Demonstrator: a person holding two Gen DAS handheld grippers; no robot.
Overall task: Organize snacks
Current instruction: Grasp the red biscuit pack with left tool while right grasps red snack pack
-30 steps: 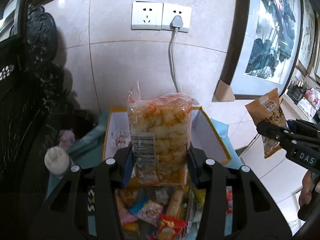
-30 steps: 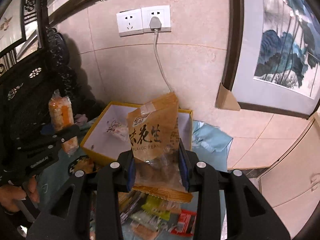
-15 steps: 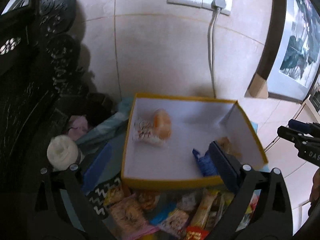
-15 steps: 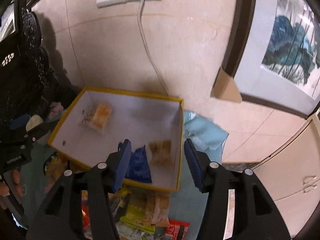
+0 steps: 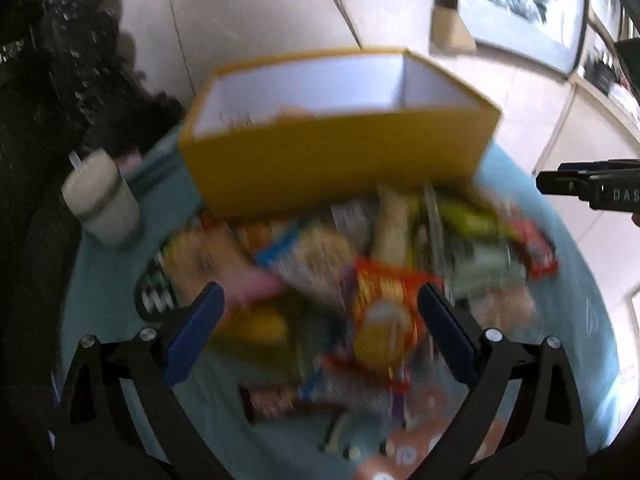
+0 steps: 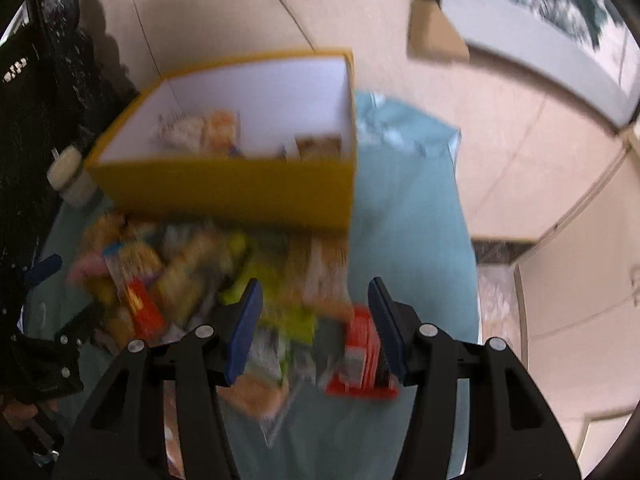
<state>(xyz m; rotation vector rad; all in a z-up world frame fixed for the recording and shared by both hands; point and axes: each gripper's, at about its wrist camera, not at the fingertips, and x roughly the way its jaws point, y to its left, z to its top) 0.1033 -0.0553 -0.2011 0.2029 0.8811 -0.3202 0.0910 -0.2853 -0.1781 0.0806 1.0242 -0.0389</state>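
A yellow box (image 5: 336, 164) with a white inside stands at the back of the teal-covered table; in the right wrist view (image 6: 224, 188) it holds a few snack packs (image 6: 216, 136). A blurred pile of loose snacks (image 5: 360, 264) lies in front of it. My left gripper (image 5: 320, 332) is open and empty, low over the pile, above a red-and-yellow pack (image 5: 384, 320). My right gripper (image 6: 314, 320) is open and empty over the pile's right side, beside a red pack (image 6: 360, 356). The right gripper also shows at the left view's right edge (image 5: 592, 190).
A white lidded cup (image 5: 100, 204) stands left of the box, next to dark carved furniture (image 5: 44, 80). A tiled wall with a cable is behind. A framed painting (image 6: 560, 20) leans at the right. The teal cloth (image 6: 412, 208) extends right of the box.
Both grippers let go of their snack packs into the yellow box, opened, then pulled back and dropped low over the loose pile. The view is now motion-blurred.
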